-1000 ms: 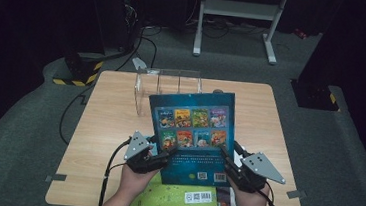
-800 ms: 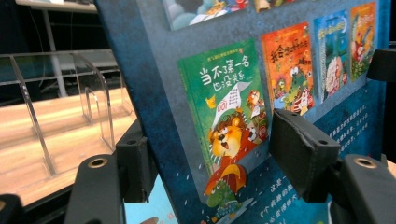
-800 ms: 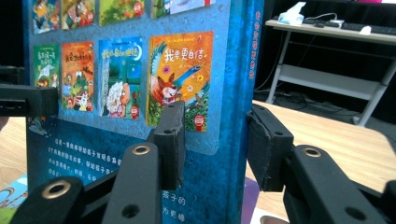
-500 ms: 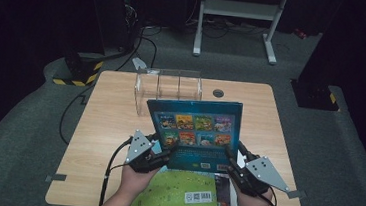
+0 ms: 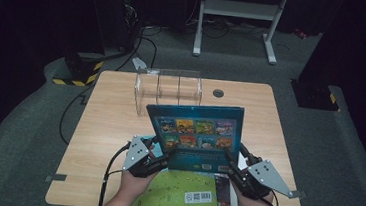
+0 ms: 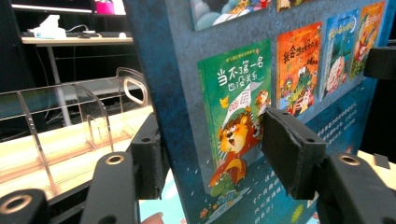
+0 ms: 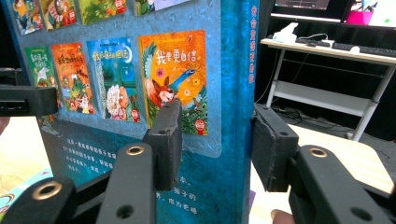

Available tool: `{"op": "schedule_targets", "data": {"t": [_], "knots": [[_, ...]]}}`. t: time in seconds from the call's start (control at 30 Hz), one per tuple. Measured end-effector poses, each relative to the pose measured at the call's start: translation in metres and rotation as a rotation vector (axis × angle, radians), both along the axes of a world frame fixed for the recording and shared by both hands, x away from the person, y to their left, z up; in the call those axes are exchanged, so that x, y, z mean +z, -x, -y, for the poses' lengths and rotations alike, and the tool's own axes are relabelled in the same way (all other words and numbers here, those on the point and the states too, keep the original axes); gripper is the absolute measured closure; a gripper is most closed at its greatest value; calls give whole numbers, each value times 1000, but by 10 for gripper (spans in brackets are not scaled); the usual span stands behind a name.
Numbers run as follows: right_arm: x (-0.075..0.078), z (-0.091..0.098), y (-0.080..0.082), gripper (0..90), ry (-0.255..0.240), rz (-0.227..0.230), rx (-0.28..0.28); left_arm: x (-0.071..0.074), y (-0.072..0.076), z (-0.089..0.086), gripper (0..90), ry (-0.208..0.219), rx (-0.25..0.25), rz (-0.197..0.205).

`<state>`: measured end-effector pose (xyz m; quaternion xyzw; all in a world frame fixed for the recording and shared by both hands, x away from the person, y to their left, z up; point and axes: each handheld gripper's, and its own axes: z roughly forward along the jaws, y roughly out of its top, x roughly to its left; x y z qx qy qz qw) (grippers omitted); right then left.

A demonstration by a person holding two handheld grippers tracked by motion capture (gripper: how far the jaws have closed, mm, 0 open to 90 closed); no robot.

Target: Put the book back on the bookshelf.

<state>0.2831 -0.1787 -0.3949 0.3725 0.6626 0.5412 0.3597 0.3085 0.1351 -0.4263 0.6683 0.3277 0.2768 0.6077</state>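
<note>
- High view: the blue book [image 5: 195, 136] stands tilted over the near middle of the wooden table [image 5: 114, 122], held up between the left gripper [image 5: 160, 157] and the right gripper [image 5: 229, 165]. Its lower edge hides part of the green book [image 5: 175, 192] lying flat beneath it, and its top covers part of the clear acrylic rack [image 5: 168, 87] behind. Both hands are cut off at the bottom edge
- Left gripper view: the book's back cover, with small cover pictures and Chinese print, runs out of the frame at top and bottom. The jaws, which have just been closing, straddle its edge; one pad [image 6: 292, 156] looks to rest on the cover, though whether it presses is hard to tell
- Right gripper view: the jaws have just been opening around the spine, and a gap shows on the spine side, so this grip is released
</note>
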Motion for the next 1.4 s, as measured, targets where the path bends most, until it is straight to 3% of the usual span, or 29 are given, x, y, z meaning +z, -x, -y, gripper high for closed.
{"op": "schedule_targets", "data": {"t": [0.17,0.4,0.57,0.73,0.83,0.9,1.1,1.2,1.37,1.4], "knots": [[-2,1,7,526,-11,2,11,2,2,-3,430,-6,-21,-11],[-4,1,14,491,-17,0,30,5,5,-3,360,38,-40,-17],[-5,0,14,450,-15,-4,51,6,8,0,305,41,-55,-13],[3,-2,10,389,-19,-5,90,7,7,-1,279,41,-51,-16],[12,-4,6,341,-16,-22,121,7,7,-2,267,46,-49,-18],[17,-6,3,311,-15,-56,135,7,6,-2,264,49,-44,-25],[17,-5,-3,313,-16,-80,158,5,5,-3,252,48,-52,-57],[16,-9,1,361,22,-39,162,5,3,-1,267,40,-58,-76],[15,-9,3,420,46,-21,180,6,2,1,269,32,-51,-80],[16,-9,5,468,45,-17,181,6,2,3,240,35,-42,-79]]}}
